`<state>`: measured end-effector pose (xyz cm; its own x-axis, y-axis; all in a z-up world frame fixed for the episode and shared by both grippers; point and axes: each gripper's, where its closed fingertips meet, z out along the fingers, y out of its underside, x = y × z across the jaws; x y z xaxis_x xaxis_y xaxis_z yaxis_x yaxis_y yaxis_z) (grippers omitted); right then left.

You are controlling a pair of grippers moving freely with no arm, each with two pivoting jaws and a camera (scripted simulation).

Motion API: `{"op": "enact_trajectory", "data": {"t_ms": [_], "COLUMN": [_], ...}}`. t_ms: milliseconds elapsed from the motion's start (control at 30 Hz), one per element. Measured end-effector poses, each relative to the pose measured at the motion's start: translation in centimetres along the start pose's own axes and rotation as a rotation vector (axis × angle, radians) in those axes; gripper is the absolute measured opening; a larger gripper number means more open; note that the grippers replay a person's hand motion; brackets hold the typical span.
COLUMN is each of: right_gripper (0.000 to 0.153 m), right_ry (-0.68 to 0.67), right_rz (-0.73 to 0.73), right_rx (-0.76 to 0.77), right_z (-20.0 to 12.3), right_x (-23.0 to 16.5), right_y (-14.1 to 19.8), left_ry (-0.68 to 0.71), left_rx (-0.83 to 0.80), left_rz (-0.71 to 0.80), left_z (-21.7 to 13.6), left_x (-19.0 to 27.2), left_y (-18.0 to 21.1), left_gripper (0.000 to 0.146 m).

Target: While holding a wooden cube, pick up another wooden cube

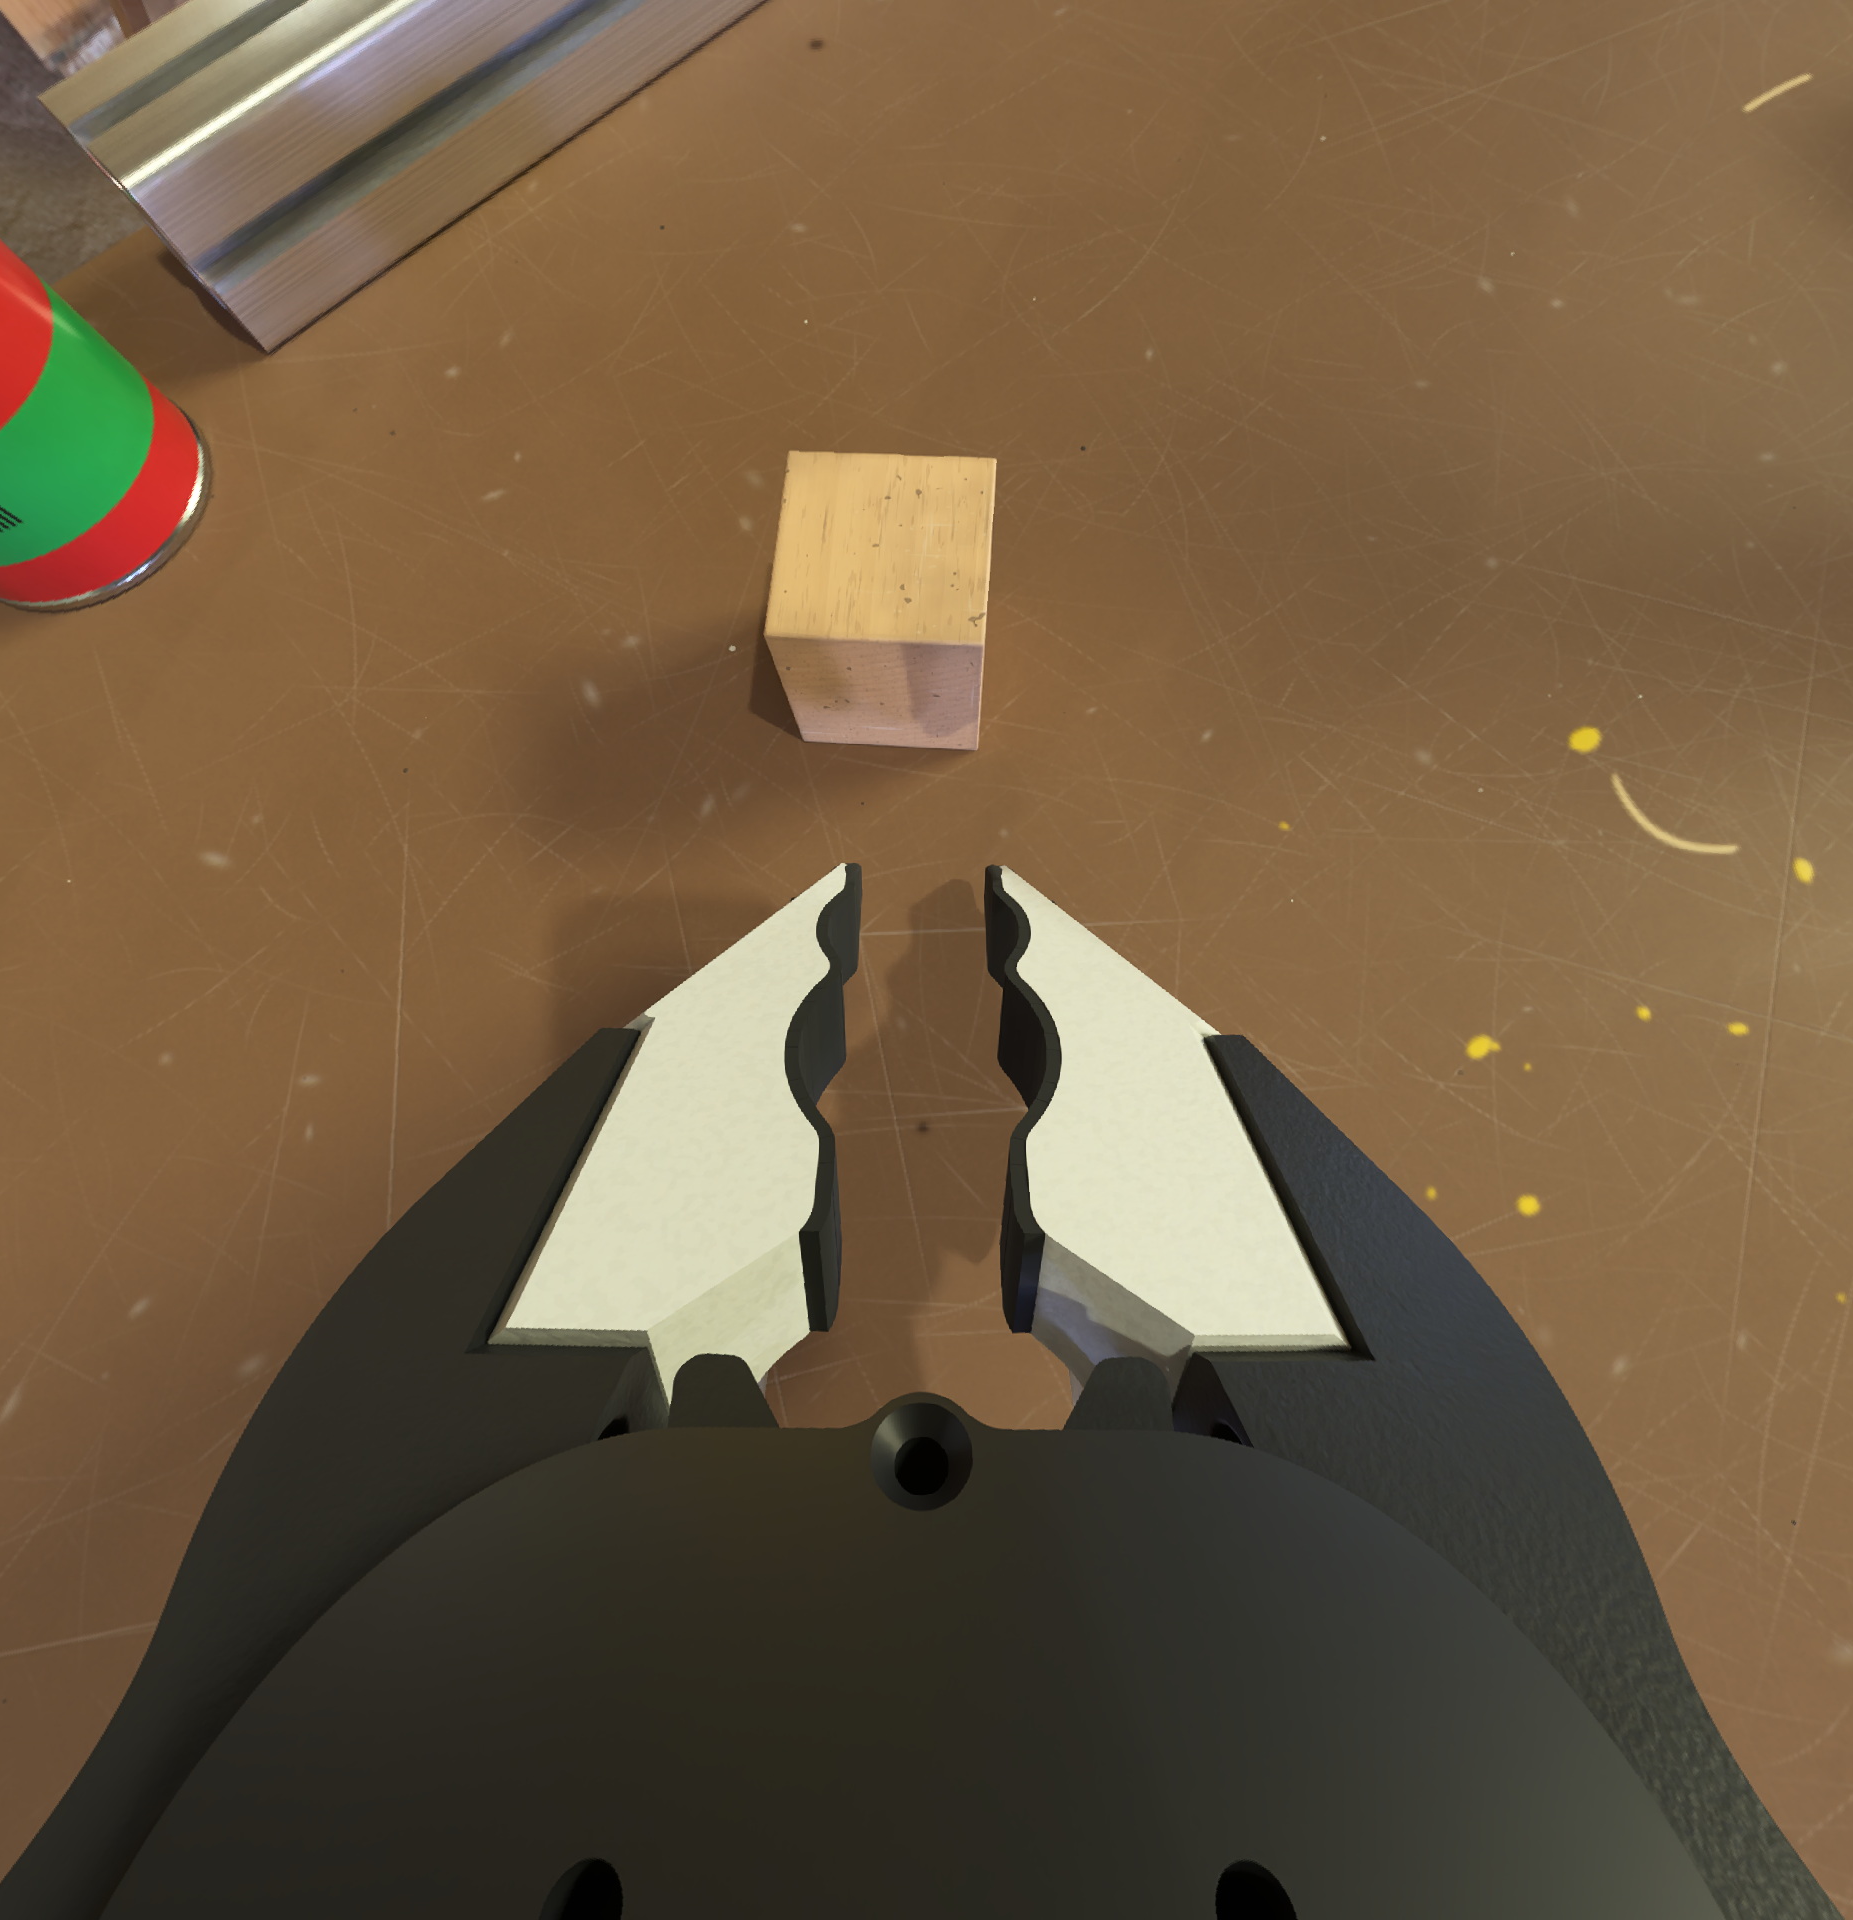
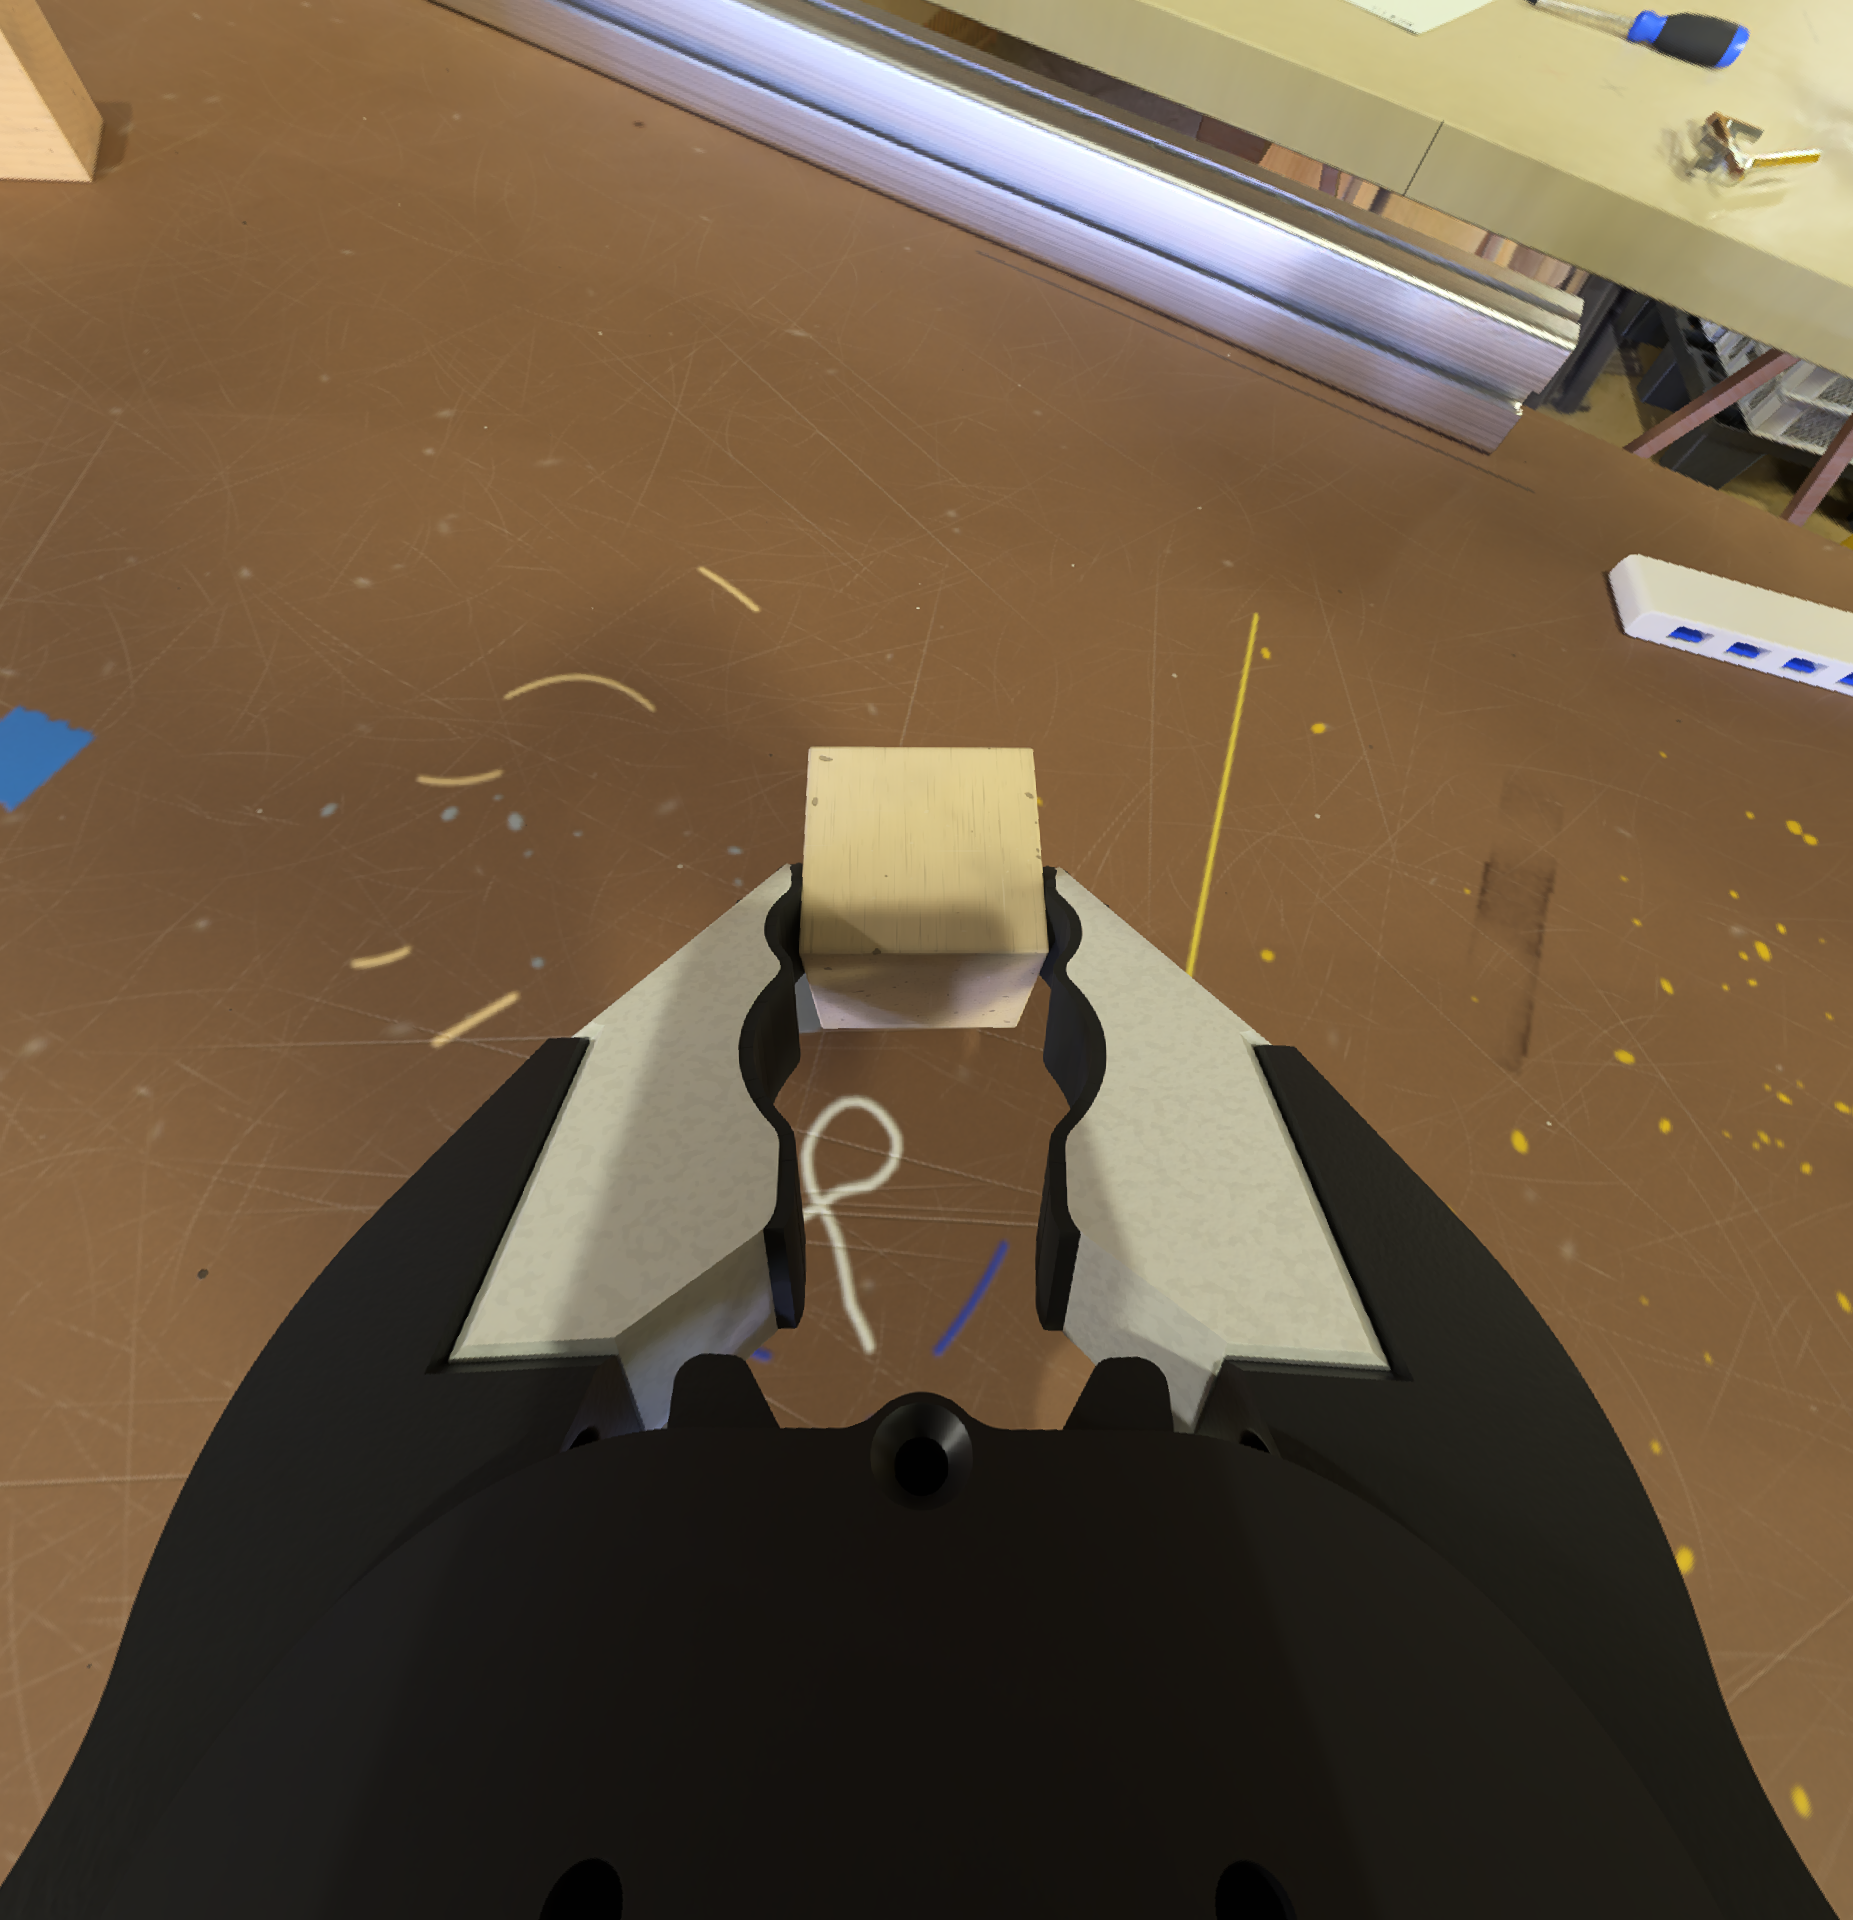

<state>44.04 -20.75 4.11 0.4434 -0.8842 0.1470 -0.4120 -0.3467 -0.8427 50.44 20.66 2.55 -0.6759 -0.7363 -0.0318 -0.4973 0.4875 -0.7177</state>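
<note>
A light wooden cube (image 1: 880, 592) stands on the brown table (image 1: 1317, 468), straight ahead of my left gripper (image 1: 924, 873) and a short way beyond its fingertips. The left gripper is empty, its jaws apart by a gap narrower than the cube. In the right wrist view, my right gripper (image 2: 922, 883) is shut on another wooden cube (image 2: 920, 862), held between the fingertips above the table. Part of a wooden block (image 2: 18, 94) shows at the top left corner of that view.
A red and green can (image 1: 60, 447) stands at the left, with an aluminium profile (image 1: 382, 135) behind it; the profile also shows in the right wrist view (image 2: 1057, 208). A white power strip (image 2: 1753, 634) lies at the right. Blue tape (image 2: 23, 753) sticks to the table at the left.
</note>
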Motion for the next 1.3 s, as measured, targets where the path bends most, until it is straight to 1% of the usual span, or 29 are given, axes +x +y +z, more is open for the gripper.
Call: {"op": "enact_trajectory", "data": {"t_ms": [333,433,533,600,633,700,733,767,833,900,967,1000,1033,1167,1300], "right_gripper": [0.044,0.044,0.044,0.044,0.044,0.044,0.044,0.044,0.044,0.044,0.044,0.044,0.044,0.044,0.044], "right_ry": [0.000,0.000,-0.001,-0.002,-0.003,-0.003,-0.004,-0.005,-0.008,-0.009,-0.010,-0.010,-0.010,-0.011,-0.010], "right_rz": [-0.001,-0.001,-0.001,0.000,0.000,-0.001,-0.001,0.001,0.002,0.003,0.002,0.001,0.000,0.001,0.001], "right_rx": [-0.001,-0.001,-0.001,-0.001,0.000,0.005,0.008,0.011,0.016,0.018,0.017,0.017,0.016,0.012,0.007], "right_z": [0.0,0.0,0.0,0.0,0.0,-0.1,-0.1,-0.1,-0.2,-0.2,-0.2,-0.2,-0.2,-0.2,-0.1], "right_x": [0.0,0.0,0.0,0.0,0.0,0.0,-0.1,-0.1,-0.1,-0.1,-0.1,-0.1,-0.1,-0.1,-0.2], "right_y": [0.0,0.0,0.0,0.0,0.0,-0.1,-0.1,-0.1,-0.2,-0.2,-0.2,-0.2,-0.1,-0.1,0.0], "left_ry": [-0.006,-0.013,-0.022,-0.015,-0.018,-0.035,-0.052,-0.066,-0.039,0.028,0.070,0.069,0.063,0.044,0.085], "left_rx": [0.012,0.030,0.084,0.090,0.076,0.011,-0.018,-0.029,-0.041,-0.058,-0.057,-0.058,-0.059,-0.007,0.087], "left_rz": [0.017,0.017,0.012,0.013,0.014,0.018,0.025,0.030,0.027,0.015,0.009,0.019,0.030,0.057,0.133], "left_z": [0.2,0.2,0.5,1.2,1.7,2.9,3.4,3.8,4.4,4.9,5.1,5.1,5.1,4.2,2.3], "left_x": [0.2,0.2,0.2,0.2,0.0,-0.6,-1.2,-1.6,-1.8,-1.3,-0.8,-0.7,-0.6,-0.2,1.6], "left_y": [-0.1,-0.4,-1.4,-2.2,-2.4,-2.4,-2.5,-2.7,-3.1,-3.4,-3.6,-3.6,-3.6,-4.2,-6.0], "left_gripper": [0.025,0.029,0.033,0.042,0.049,0.068,0.074,0.077,0.078,0.075,0.061,0.052,0.047,0.047,0.047]}}
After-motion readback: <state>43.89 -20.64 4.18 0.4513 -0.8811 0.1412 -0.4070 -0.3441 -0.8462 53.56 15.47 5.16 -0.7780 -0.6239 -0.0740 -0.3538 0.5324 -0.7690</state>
